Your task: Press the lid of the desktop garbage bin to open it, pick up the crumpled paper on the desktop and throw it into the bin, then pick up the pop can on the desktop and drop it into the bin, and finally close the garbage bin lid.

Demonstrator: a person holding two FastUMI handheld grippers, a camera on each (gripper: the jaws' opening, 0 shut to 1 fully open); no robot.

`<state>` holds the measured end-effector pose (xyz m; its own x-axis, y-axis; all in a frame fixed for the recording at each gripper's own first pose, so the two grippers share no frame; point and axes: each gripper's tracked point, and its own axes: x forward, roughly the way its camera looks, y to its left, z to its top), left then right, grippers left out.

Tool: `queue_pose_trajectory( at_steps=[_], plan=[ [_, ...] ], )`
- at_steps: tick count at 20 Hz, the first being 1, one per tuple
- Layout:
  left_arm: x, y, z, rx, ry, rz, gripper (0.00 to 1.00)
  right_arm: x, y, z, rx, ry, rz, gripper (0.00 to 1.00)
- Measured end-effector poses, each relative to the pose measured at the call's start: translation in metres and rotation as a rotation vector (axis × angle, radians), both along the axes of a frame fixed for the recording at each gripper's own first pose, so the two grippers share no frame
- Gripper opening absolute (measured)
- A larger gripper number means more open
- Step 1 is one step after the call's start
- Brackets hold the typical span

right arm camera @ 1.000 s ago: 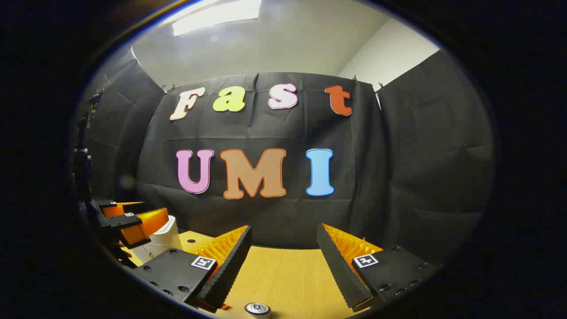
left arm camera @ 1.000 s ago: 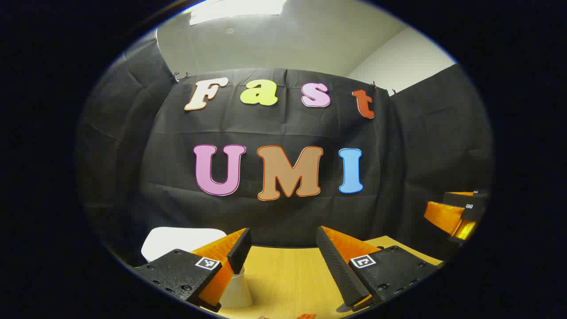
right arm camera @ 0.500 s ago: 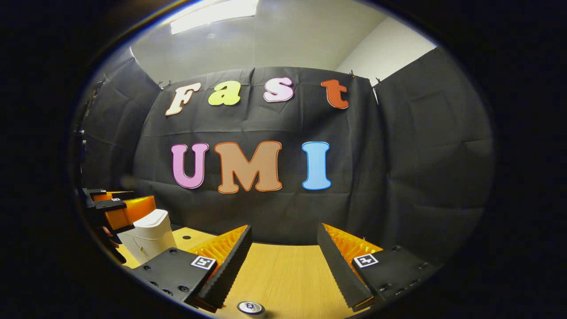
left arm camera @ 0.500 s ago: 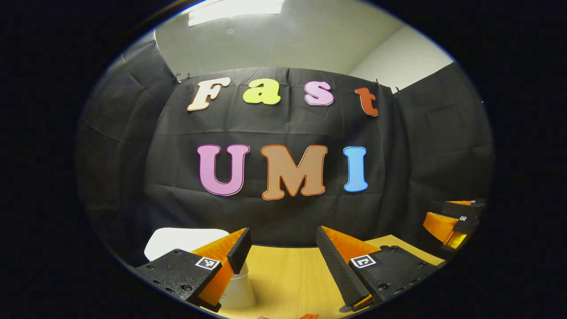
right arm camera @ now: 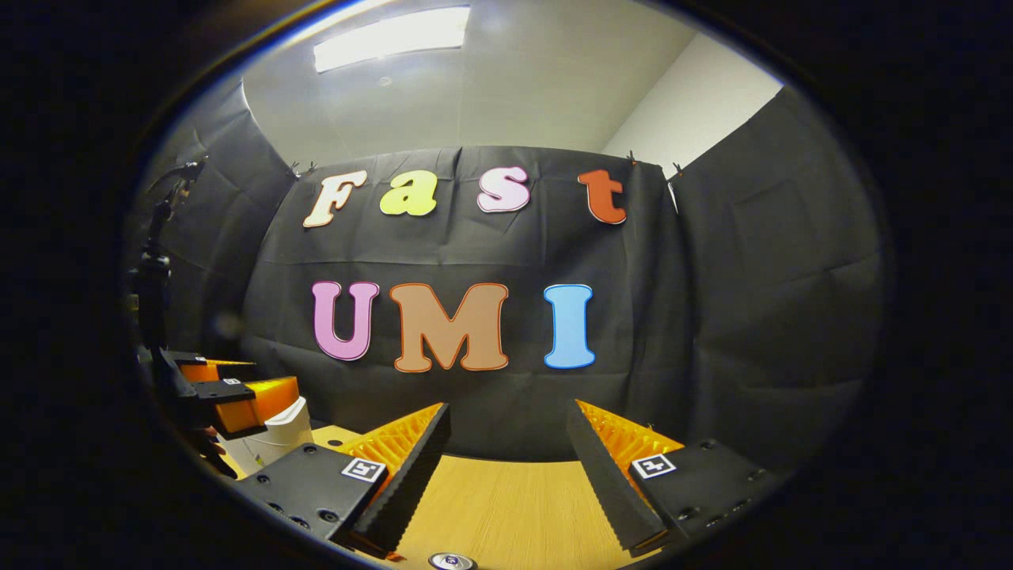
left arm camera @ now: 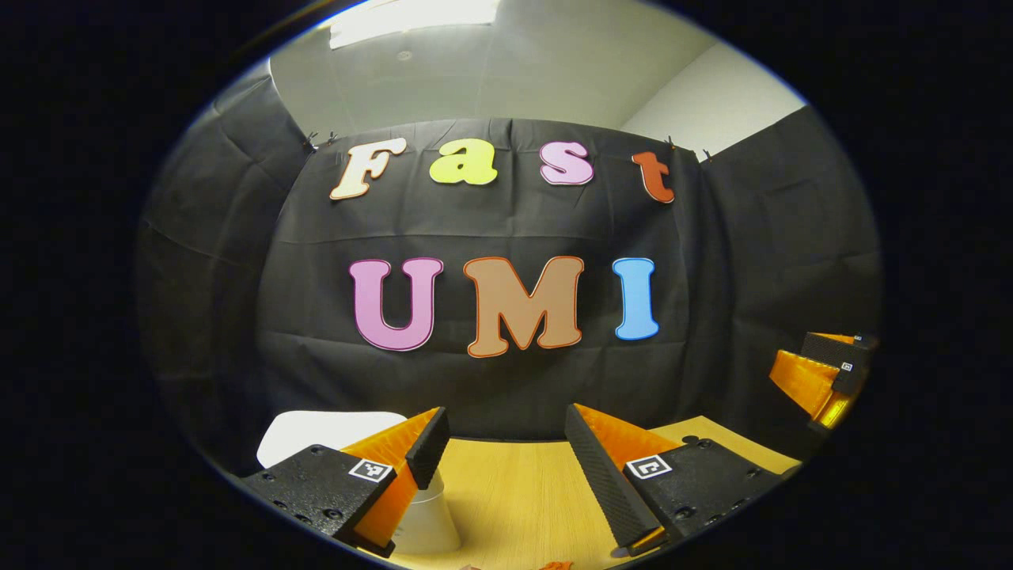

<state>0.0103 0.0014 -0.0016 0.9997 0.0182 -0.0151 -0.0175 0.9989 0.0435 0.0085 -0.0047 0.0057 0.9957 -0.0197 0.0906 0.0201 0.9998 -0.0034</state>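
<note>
The white desktop bin (left arm camera: 324, 430) sits low on the left in the left gripper view, its lid down, partly hidden behind my left finger. My left gripper (left arm camera: 502, 419) is open and holds nothing. In the right gripper view the same bin (right arm camera: 278, 434) stands at the far left, with the left gripper (right arm camera: 237, 393) hovering close over its lid. The pop can's silver top (right arm camera: 451, 561) peeks in at the bottom edge, just below my open, empty right gripper (right arm camera: 507, 413). In the left gripper view the right gripper (left arm camera: 819, 378) hangs at the far right.
Both grippers hover over a light wooden table (right arm camera: 514, 514) that runs back to the black cloth wall. A dark stand (right arm camera: 154, 269) rises at the far left of the right gripper view. A small orange sliver (left arm camera: 554, 565) at the left gripper view's bottom edge is too small to identify.
The right gripper has tipped upward, so the can slid toward the bottom edge of its view. It has also risen slightly in the left gripper view. The left gripper has barely moved.
</note>
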Motion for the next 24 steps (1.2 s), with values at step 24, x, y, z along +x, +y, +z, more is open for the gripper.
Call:
queue_pose_trajectory(
  at_steps=[24],
  plan=[
    [0.000, 0.006, 0.020, 0.026, -0.060, 0.013, 0.93, 0.002, 0.008, -0.010, 0.016, 0.050, 0.030, 0.96]
  ],
)
